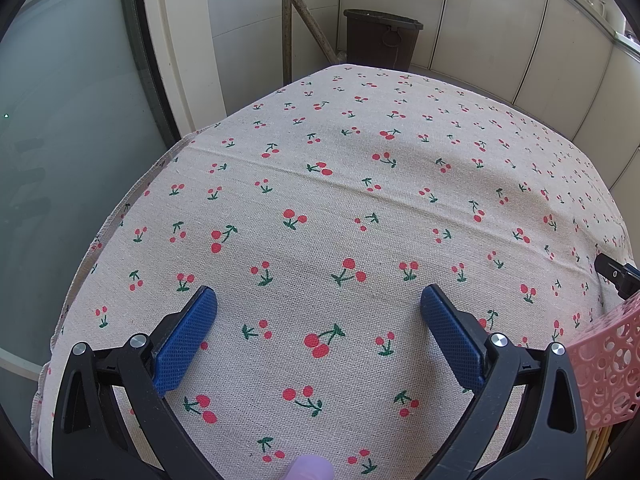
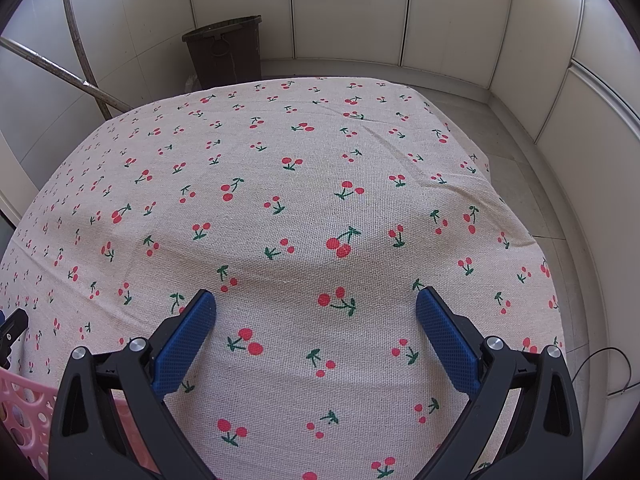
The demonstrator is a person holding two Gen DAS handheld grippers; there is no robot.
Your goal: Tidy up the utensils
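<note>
My left gripper (image 1: 318, 298) hangs open over a table covered by a cherry-print cloth (image 1: 360, 200), nothing between its blue pads. A pink perforated basket (image 1: 604, 368) sits at the lower right of the left wrist view, with thin yellowish sticks (image 1: 598, 448) showing under its rim. A small lilac object (image 1: 310, 468) peeks in at the bottom edge. My right gripper (image 2: 316, 300) is open too, empty, above the same cloth (image 2: 300, 200). In the right wrist view the pink basket (image 2: 28, 412) lies at the lower left, beside the tip of the other gripper (image 2: 12, 330).
A dark brown bin (image 1: 382, 38) stands on the floor beyond the table's far edge, also as the bin (image 2: 226, 50) in the right wrist view. Slanted poles (image 1: 304, 12) lean by the wall. A frosted glass door (image 1: 68, 128) is left; a black cable (image 2: 612, 372) lies on the floor right.
</note>
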